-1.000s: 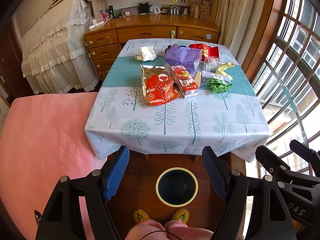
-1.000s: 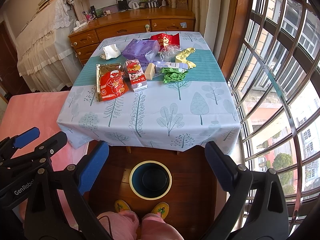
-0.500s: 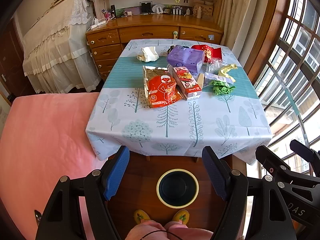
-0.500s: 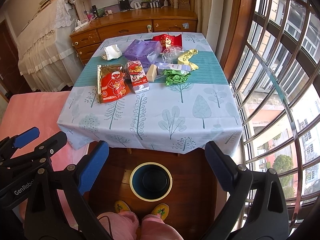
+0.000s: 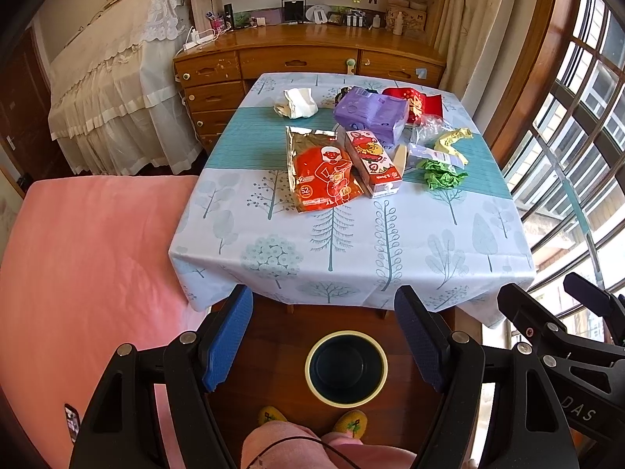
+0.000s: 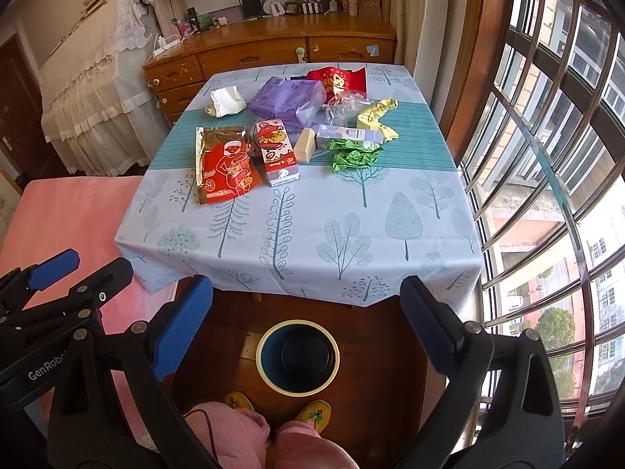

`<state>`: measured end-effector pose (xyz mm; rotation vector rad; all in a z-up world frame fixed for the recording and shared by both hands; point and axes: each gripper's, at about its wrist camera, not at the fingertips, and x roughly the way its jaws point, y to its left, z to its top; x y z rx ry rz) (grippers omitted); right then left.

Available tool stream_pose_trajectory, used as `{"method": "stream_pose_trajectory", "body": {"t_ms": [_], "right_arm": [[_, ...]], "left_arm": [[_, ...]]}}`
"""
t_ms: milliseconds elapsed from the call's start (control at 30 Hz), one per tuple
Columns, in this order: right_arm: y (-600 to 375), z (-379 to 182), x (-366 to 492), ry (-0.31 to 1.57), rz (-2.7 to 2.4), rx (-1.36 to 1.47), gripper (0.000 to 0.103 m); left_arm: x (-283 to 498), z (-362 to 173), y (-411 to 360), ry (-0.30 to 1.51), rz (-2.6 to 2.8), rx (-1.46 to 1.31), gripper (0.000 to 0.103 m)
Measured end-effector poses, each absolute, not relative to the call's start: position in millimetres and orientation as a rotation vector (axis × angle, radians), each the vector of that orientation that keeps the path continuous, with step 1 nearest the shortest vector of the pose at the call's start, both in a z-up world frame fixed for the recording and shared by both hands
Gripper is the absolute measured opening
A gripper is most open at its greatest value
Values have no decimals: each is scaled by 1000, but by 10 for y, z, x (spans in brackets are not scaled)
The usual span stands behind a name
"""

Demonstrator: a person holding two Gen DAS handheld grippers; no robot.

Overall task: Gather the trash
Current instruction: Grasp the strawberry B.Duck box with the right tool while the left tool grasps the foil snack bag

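Trash lies on the tree-print tablecloth (image 5: 351, 242): an orange snack bag (image 5: 322, 174), a red-and-white carton (image 5: 373, 164), a purple bag (image 5: 371, 115), crumpled green paper (image 5: 441, 174), yellow paper (image 5: 453, 140), a white wad (image 5: 299, 103) and a red packet (image 5: 420, 103). A dark bin with a cream rim (image 5: 345, 367) stands on the floor before the table. My left gripper (image 5: 324, 336) hangs open above the bin, nothing between its blue pads. My right gripper (image 6: 304, 324) is likewise open and empty over the bin (image 6: 299, 355), well short of the orange bag (image 6: 226, 166).
A pink bed (image 5: 86, 281) lies to the left. A wooden dresser (image 5: 304, 62) stands behind the table, and a barred window (image 6: 547, 156) runs along the right. The person's pink trouser legs and yellow slippers (image 5: 351, 424) show below the bin.
Both views have shifted slightly: the table and bin sit a little lower in frame than a second ago. Both grippers stay open and empty.
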<state>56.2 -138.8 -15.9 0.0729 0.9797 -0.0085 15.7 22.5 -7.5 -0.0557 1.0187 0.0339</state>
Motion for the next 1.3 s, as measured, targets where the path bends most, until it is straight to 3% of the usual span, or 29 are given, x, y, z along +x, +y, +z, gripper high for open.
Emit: {"method": "stream_pose_trajectory", "body": {"t_ms": [600, 700, 1300], "right_arm": [[-971, -156, 1351, 931, -3, 31, 89], [-919, -224, 1649, 963, 4, 51, 82], [-920, -1587, 3542, 1194, -52, 51, 73]], "left_arm": [[1157, -219, 889, 1119, -20, -109, 77], [1522, -282, 1017, 1143, -30, -86, 77], [3664, -1473, 1202, 1341, -258, -88, 77]]}}
